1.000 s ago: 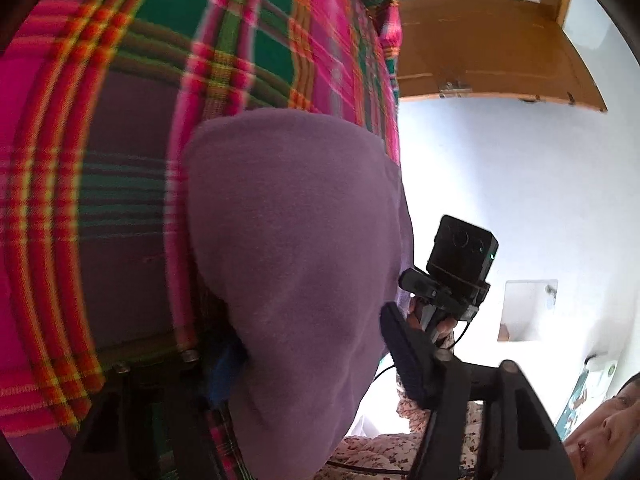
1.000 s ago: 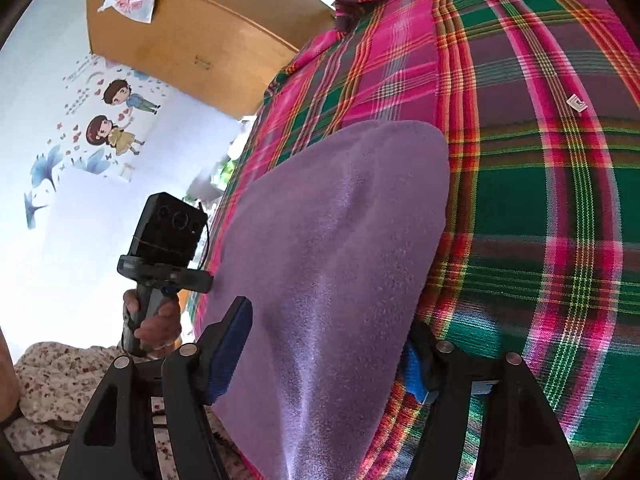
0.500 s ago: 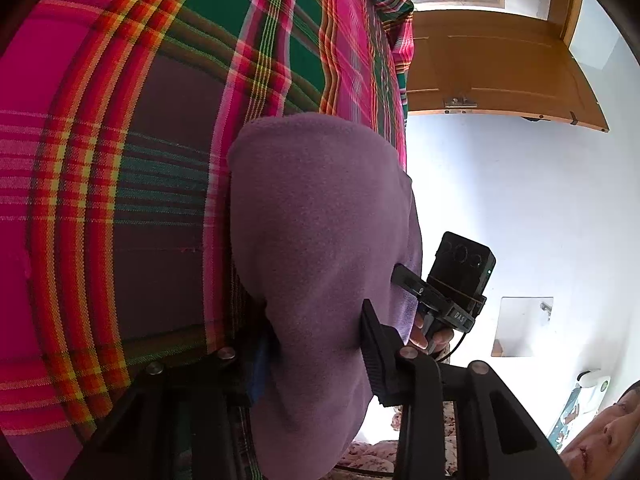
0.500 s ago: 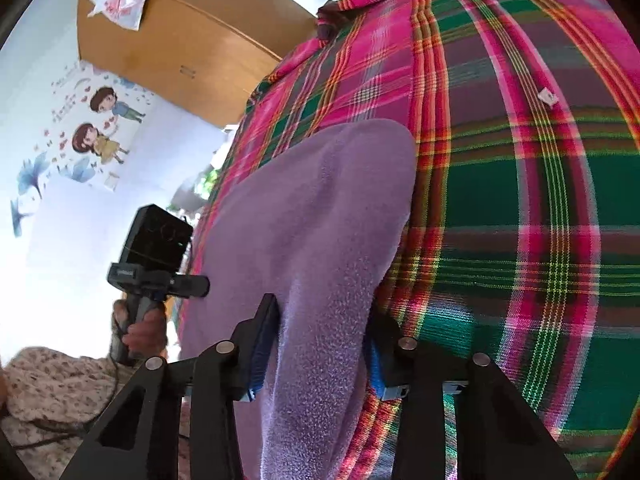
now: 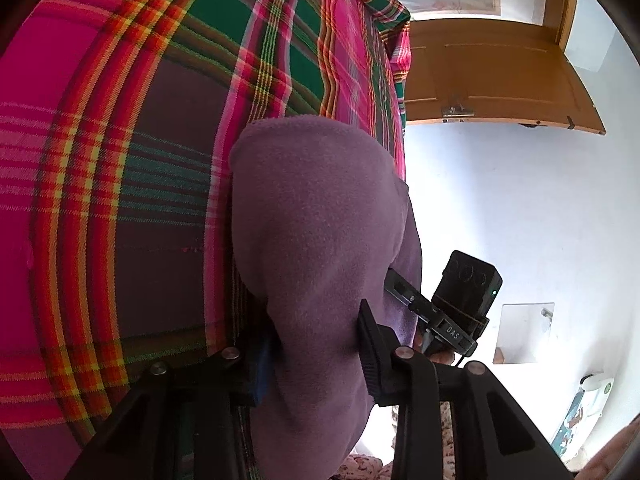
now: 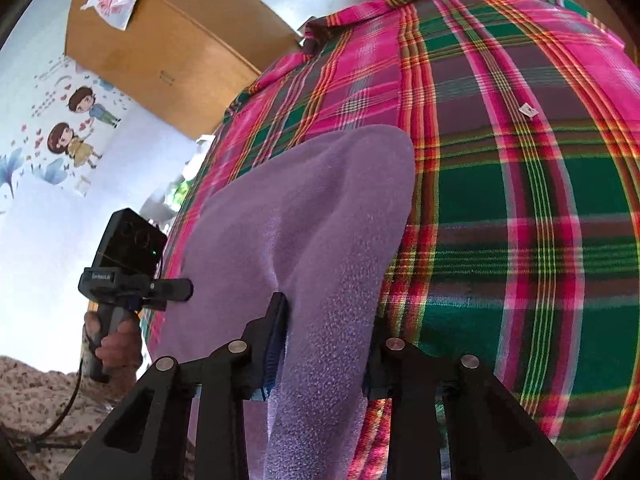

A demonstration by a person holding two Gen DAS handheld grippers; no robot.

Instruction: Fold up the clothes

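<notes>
A purple fleece garment (image 5: 316,240) lies on a pink, green and red plaid bedspread (image 5: 120,180). My left gripper (image 5: 316,348) is shut on the garment's near edge, fabric bunched between its fingers. In the right wrist view the same purple garment (image 6: 304,216) spreads over the plaid bedspread (image 6: 520,200), and my right gripper (image 6: 324,344) is shut on its near edge too. Each view shows the other gripper's handle and camera beside the cloth: the right gripper's handle (image 5: 460,304) and the left gripper's handle (image 6: 128,264), held by a hand (image 6: 116,344).
A brown wooden door (image 5: 488,80) and white wall stand beyond the bed. A wooden cabinet (image 6: 160,40) with a plastic bag (image 6: 110,0) on it and cartoon wall stickers (image 6: 76,128) show in the right wrist view. Floral fabric (image 6: 32,400) lies low left.
Both grippers have gone from open around the purple garment's edge to shut on it. The fabric now bunches between the fingers and the views have shifted slightly.
</notes>
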